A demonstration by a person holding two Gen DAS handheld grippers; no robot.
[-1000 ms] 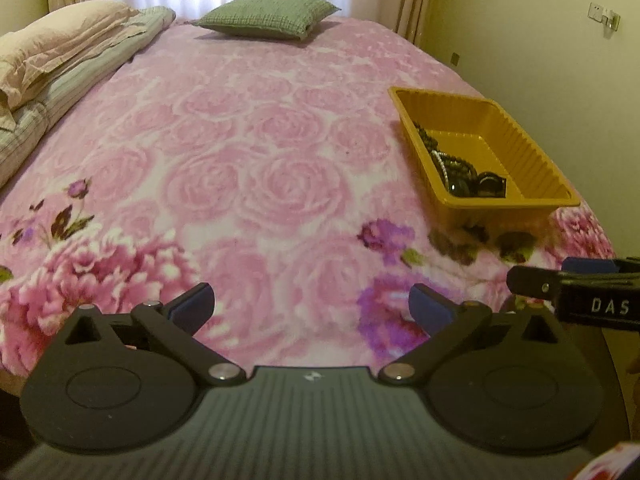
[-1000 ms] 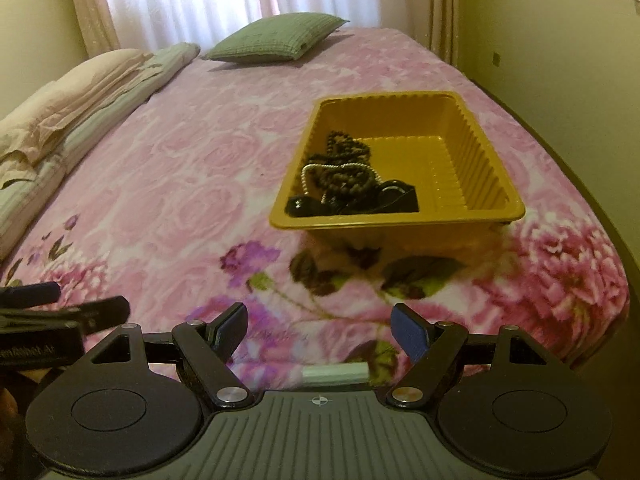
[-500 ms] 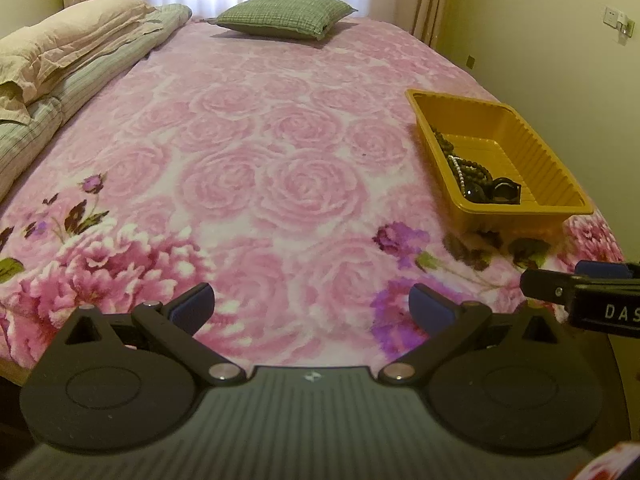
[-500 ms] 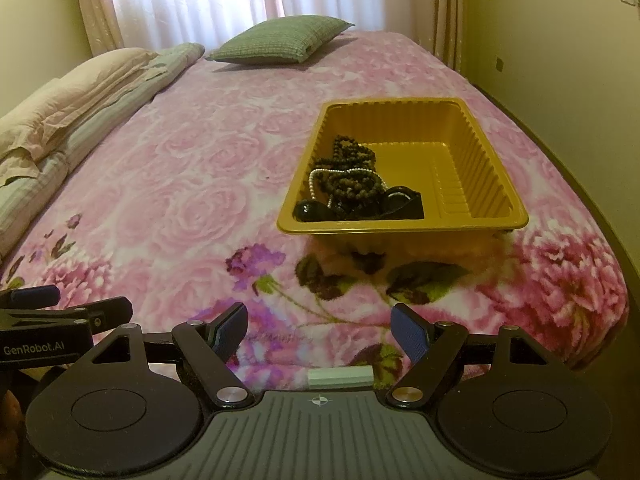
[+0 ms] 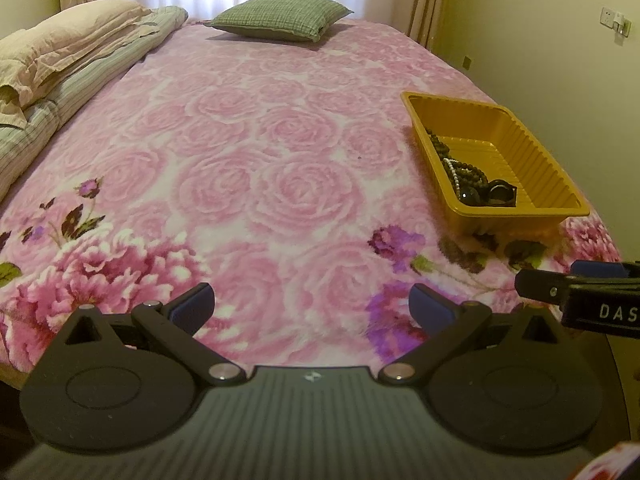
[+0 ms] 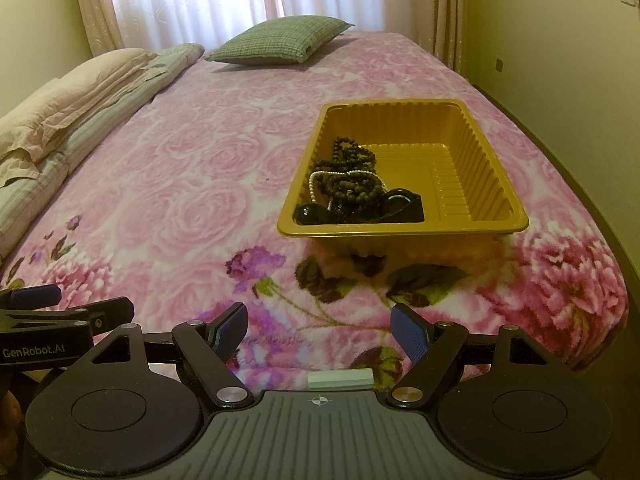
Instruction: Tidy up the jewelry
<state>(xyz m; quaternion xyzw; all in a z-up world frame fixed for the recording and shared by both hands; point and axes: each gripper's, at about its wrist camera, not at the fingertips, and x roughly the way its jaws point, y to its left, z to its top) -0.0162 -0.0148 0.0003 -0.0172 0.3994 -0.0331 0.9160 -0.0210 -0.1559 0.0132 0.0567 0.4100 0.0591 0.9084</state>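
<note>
A yellow plastic tray [image 6: 492,160] [image 5: 532,156] sits on the pink floral blanket, toward the bed's right side. A heap of jewelry [image 6: 352,184] [image 5: 464,176] fills its near-left corner: dark bead strands, a white pearl strand and black pieces. My right gripper [image 6: 320,330] hangs open over the blanket's near edge, well short of the tray, with nothing between its blue pads. My left gripper [image 5: 310,304] is open too, empty, over the blanket to the tray's left. Each gripper's side shows at the edge of the other's view.
A green checked pillow [image 6: 280,40] lies at the bed's far end. Folded bedding and a beige pillow [image 5: 68,52] run along the left side. A wall [image 6: 560,40] stands close to the bed's right edge, curtains behind.
Both views sit slightly farther back and higher than a second ago, so the tray appears a little farther away. The jaws' spread and the jewelry are unchanged.
</note>
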